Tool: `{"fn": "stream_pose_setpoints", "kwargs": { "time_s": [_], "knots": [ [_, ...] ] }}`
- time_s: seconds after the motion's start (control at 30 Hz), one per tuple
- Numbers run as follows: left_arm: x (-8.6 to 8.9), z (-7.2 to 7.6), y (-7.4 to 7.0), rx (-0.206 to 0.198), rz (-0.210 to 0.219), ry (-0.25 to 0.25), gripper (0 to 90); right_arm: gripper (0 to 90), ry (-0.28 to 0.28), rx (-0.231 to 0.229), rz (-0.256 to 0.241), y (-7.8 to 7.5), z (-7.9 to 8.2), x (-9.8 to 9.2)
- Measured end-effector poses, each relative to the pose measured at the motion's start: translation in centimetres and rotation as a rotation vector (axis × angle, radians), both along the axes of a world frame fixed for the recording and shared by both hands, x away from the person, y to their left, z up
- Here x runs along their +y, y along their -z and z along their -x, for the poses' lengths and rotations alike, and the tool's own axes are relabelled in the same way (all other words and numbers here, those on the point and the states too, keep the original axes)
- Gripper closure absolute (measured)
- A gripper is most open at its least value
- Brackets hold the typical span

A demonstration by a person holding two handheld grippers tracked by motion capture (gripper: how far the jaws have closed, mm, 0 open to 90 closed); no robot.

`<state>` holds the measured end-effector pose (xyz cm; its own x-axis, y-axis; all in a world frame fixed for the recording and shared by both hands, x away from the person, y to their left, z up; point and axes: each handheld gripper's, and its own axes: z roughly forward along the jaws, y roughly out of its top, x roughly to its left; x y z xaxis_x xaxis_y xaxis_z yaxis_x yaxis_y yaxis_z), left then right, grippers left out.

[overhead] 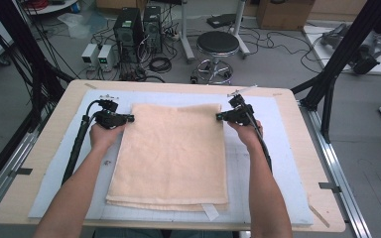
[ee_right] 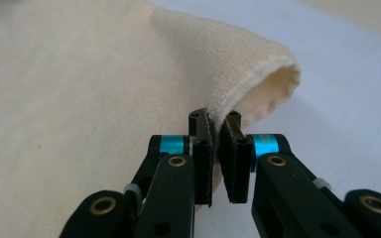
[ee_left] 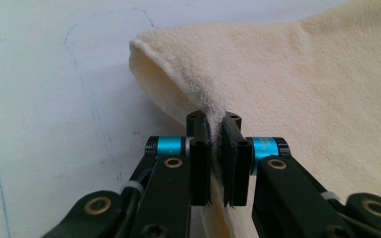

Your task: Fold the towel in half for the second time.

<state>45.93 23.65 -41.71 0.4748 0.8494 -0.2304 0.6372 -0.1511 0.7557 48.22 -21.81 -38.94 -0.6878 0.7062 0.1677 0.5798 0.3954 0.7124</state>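
Towel (overhead: pixel 171 153) lay flat in the middle of the table (overhead: pixel 39 148), on a pale mat (overhead: pixel 278 148), folded so that more than one layer showed at the near edge. You held it at both far corners.

On the left, your left gripper (overhead: pixel 128 118) sat at the far left corner of the towel. Your left hand (overhead: pixel 104 134) rested on the mat just beside the towel's left edge. In the left gripper view, the jaws were nearly closed, with only the towel's hem pinched between them. The corner curled up a bit and made a small open pocket just past the jaws.

On the right, your right gripper (overhead: pixel 220 117) sat at the far right corner. Your right hand (overhead: pixel 248 131) was just beside the towel's right edge. In the right gripper view, those jaws were nearly closed too, and they pinched the hem. That corner also curled up into a little pocket.

A stool (overhead: pixel 217 47) stood on the floor past the table.
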Motion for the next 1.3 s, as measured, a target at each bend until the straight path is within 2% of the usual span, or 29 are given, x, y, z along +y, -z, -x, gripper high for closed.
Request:
{"fn": "stream_pose_setpoints", "kwargs": {
  "time_s": [0.03,0.13,0.23,0.33,0.4,0.5,0.53,0.6,0.67,0.8,0.83,0.9,0.93,1.0,1.03,1.07,1.1,1.13,1.23,1.3],
  "knots": [
    [0.2,0.1,-0.1,-0.001,0.005,0.004,83.7,85.1,-0.001,0.001,0.001,-0.1,0.0,-0.1],
    [0.3,0.4,-0.6,-0.021,0.013,0.029,83.6,85.0,-0.013,0.044,-0.014,0.2,0.1,-0.6],
    [0.5,0.9,-1.3,-0.044,0.014,0.048,83.6,85.0,-0.039,0.027,-0.017,-0.4,0.6,-0.6],
    [0.6,1.4,-2.1,-0.075,0.003,0.064,83.6,85.0,-0.083,0.002,-0.068,-1.5,1.4,-1.1],
    [0.7,2.1,-2.7,-0.098,-0.004,0.096,83.6,84.9,-0.104,0.001,-0.079,-2.1,2.0,-1.5],
    [0.8,3.5,-3.4,-0.139,0.002,0.118,83.6,84.9,-0.130,-0.013,-0.081,-3.0,3.2,-1.8],
    [0.9,4.0,-3.6,-0.147,-0.007,0.127,83.6,84.9,-0.137,-0.024,-0.081,-3.3,3.7,-1.8],
    [1.2,5.0,-3.7,-0.145,0.001,0.146,83.6,84.8,-0.163,-0.037,-0.089,-3.6,4.7,-1.8],
    [1.4,6.3,-3.7,-0.171,-0.027,0.174,83.6,84.8,-0.178,-0.038,-0.091,-3.6,5.7,-1.8],
    [1.5,9.2,-2.6,-0.161,-0.014,0.216,83.5,84.8,-0.228,-0.008,-0.093,-2.7,8.1,-1.9],
    [1.5,9.8,-2.0,-0.150,-0.026,0.227,83.6,84.7,-0.239,-0.005,-0.093,-2.4,8.7,-1.9],
    [1.6,10.5,-1.4,-0.140,-0.027,0.234,83.5,84.6,-0.246,0.008,-0.099,-1.7,9.7,-2.0],
    [1.5,10.9,-0.9,-0.125,-0.036,0.245,83.5,84.5,-0.249,0.012,-0.090,-1.4,10.0,-2.0],
    [1.5,11.4,-0.3,-0.119,-0.036,0.247,83.4,84.2,-0.257,0.027,-0.072,-0.3,10.8,-1.8],
    [1.5,11.8,0.0,-0.113,-0.048,0.255,83.2,83.9,-0.263,0.029,-0.055,0.0,11.0,-1.8],
    [1.5,11.9,0.2,-0.109,-0.059,0.267,83.0,83.5,-0.266,0.047,-0.019,0.6,11.3,-1.6],
    [1.4,12.2,0.5,-0.100,-0.061,0.267,82.8,83.4,-0.264,0.051,-0.007,0.9,11.5,-1.5],
    [1.4,12.3,0.7,-0.099,-0.074,0.273,82.3,83.4,-0.264,0.023,0.000,1.3,11.8,-1.4],
    [1.3,12.5,0.8,-0.103,-0.082,0.276,80.6,82.0,-0.255,0.012,0.019,2.0,12.4,-1.4],
    [1.3,12.5,0.8,-0.099,-0.093,0.279,78.0,79.3,-0.252,-0.025,0.024,2.2,12.7,-1.4]
  ]
}}
